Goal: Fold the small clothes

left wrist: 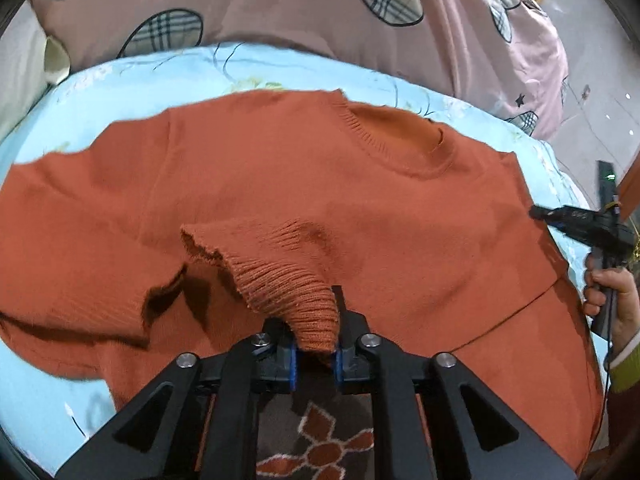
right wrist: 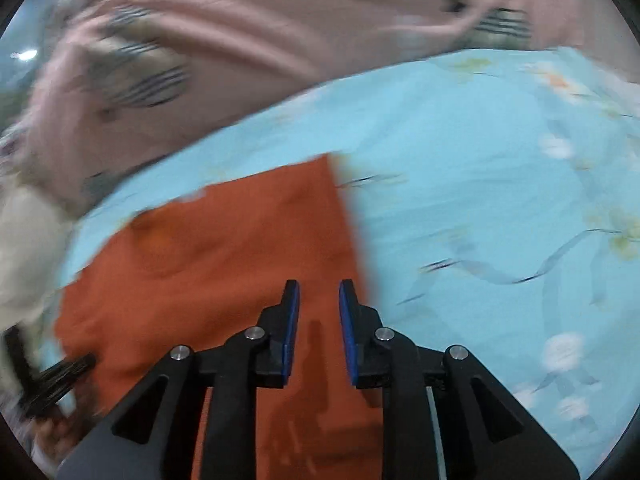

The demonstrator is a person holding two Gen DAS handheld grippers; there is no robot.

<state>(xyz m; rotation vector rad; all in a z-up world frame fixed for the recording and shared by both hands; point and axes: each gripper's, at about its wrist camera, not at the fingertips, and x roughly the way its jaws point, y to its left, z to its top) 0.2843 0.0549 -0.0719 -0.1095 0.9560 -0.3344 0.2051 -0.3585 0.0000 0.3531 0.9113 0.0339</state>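
An orange knit sweater (left wrist: 328, 184) lies spread on a light blue floral bedsheet (left wrist: 132, 76), neckline toward the far side. My left gripper (left wrist: 316, 344) is shut on the ribbed cuff (left wrist: 296, 292) of a sleeve, lifted and drawn over the sweater's body. My right gripper (right wrist: 319, 300) is open and empty, hovering above the sweater's right edge (right wrist: 248, 240); that view is blurred by motion. The right gripper also shows in the left wrist view (left wrist: 576, 220) at the sweater's right side.
A pink quilt (left wrist: 280, 8) with plaid ovals and stars is bunched along the far side of the bed. Blue sheet (right wrist: 500, 184) stretches to the right of the sweater. A dark patterned garment (left wrist: 320, 440) shows below the left gripper.
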